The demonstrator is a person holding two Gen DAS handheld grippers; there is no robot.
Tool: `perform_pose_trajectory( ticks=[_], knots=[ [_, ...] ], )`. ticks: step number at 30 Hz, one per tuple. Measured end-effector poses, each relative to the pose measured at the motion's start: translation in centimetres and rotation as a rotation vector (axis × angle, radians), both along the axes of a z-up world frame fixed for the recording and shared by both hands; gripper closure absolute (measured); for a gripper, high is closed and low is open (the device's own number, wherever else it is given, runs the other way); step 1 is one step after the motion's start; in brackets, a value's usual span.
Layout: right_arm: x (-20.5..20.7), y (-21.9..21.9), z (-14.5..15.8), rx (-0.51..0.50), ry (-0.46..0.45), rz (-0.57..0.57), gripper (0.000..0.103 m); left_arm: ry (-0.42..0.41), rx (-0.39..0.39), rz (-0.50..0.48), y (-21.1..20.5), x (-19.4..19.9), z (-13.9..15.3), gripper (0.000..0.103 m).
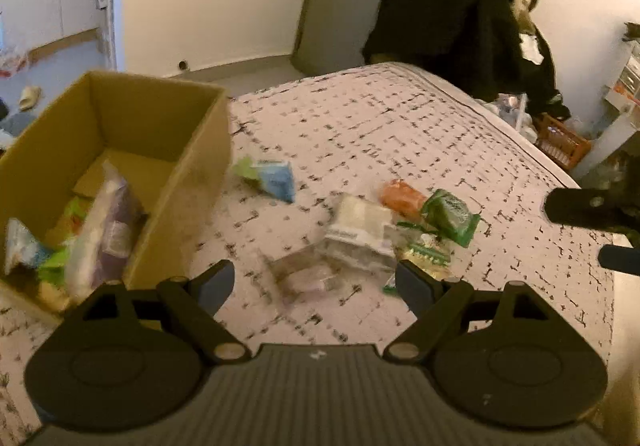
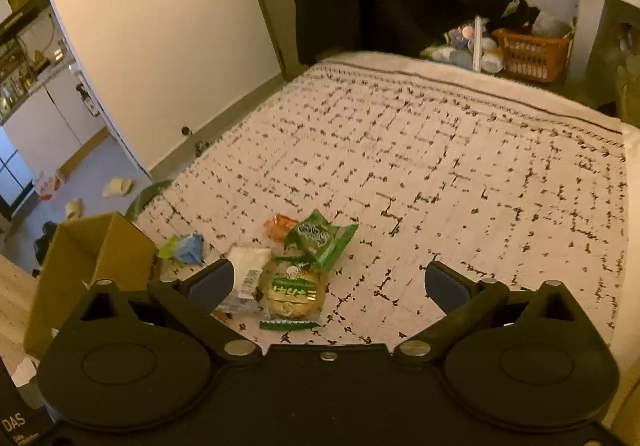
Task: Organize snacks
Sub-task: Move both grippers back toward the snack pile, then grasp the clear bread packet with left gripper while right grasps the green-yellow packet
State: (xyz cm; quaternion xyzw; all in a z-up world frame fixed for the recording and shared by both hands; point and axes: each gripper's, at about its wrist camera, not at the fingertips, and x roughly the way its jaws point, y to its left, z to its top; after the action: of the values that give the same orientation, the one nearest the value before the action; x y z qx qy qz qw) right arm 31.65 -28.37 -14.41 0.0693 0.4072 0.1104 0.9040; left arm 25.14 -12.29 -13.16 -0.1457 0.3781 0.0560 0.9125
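While both grippers' jaws stand spread and empty, crinkly plastic snack packets lie beside the brown cardboard box.

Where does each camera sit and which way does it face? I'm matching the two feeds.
Left wrist: on the left gripper, angled down at the cardboard box and snacks; its open fingers show, the right gripper at the edge.
Right wrist: on the right gripper, angled down the bed cover; its open fingers show.
Shared: box, green packet, orange packet.
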Motion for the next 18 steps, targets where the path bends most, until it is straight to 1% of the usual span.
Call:
perform_pose_trajectory(
  ticks=[2, 6, 10, 13, 16, 17, 18],
  knots=[
    [0.6, 0.3, -0.8, -0.005, 0.021, 0.000, 0.000, 0.031, -0.039, 0.008, 0.0, 0.9, -0.9, 0.019],
    [2.0, 1.0, -2.6, -0.005, 0.062, -0.016, 0.000, 0.065, -0.048, 0.039, -0.3, 2.1, -2.8, 0.019],
    [2.9, 1.9, -4.8, -0.025, 0.109, -0.025, 0.004, 0.100, -0.050, 0.064, -0.2, 3.1, -4.5, 0.019],
    [3.2, 2.6, -6.0, -0.063, 0.126, -0.008, 0.004, 0.096, -0.030, 0.076, -0.3, 3.6, -5.1, 0.019],
    [3.5, 2.7, -6.5, -0.058, 0.135, -0.012, 0.004, 0.094, 0.000, 0.081, -0.6, 4.0, -5.4, 0.020],
    [3.6, 2.8, -6.7, -0.055, 0.140, -0.015, 0.004, 0.092, 0.005, 0.085, -0.6, 4.0, -5.4, 0.021],
    [3.8, 2.9, -7.0, -0.057, 0.144, -0.019, 0.004, 0.089, 0.015, 0.090, -0.7, 3.9, -5.5, 0.025]
  ],
)
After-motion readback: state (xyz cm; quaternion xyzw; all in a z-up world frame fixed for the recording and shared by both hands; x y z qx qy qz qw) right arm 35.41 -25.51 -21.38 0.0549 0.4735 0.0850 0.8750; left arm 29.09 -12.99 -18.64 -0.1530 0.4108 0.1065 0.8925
